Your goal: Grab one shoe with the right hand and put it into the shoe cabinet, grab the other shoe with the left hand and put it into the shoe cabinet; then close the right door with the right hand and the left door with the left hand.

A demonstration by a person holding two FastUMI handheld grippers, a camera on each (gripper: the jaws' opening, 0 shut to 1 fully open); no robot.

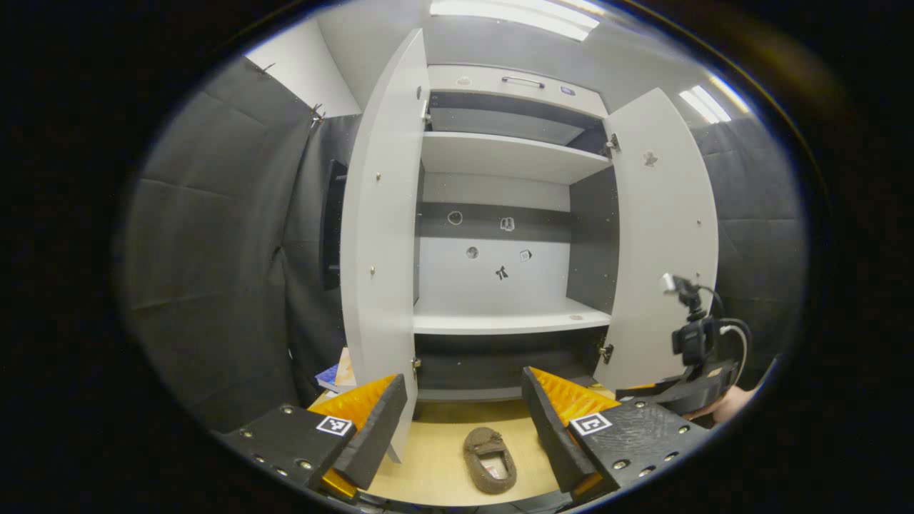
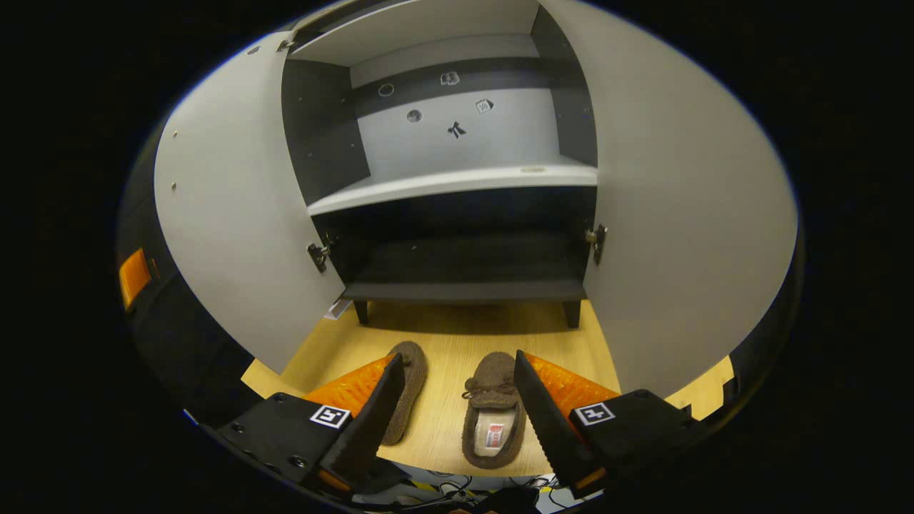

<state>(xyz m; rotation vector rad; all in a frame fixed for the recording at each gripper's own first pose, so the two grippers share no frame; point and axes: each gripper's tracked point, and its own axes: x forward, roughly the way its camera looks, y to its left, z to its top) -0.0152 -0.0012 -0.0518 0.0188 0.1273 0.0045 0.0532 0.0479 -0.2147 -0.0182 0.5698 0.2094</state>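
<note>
Two brown shoes are seen on the wooden floor [image 2: 457, 343] before the open cabinet [image 2: 464, 289], long axes pointing toward it, toes at the cabinet end. In the right gripper view, the right shoe [image 2: 494, 417] lies between the spread fingers of the right gripper [image 2: 452, 421], nearer the right-hand finger; the left shoe [image 2: 407, 400] is partly hidden behind the other finger. Nothing is held. In the left gripper view, the left gripper [image 1: 463, 428] is likewise wide open and empty, with one shoe [image 1: 490, 460] low between its fingers. The right gripper is judged nearer its target. A label is visible on the insole, but its print is too small to read. Both doors stand open.
</note>
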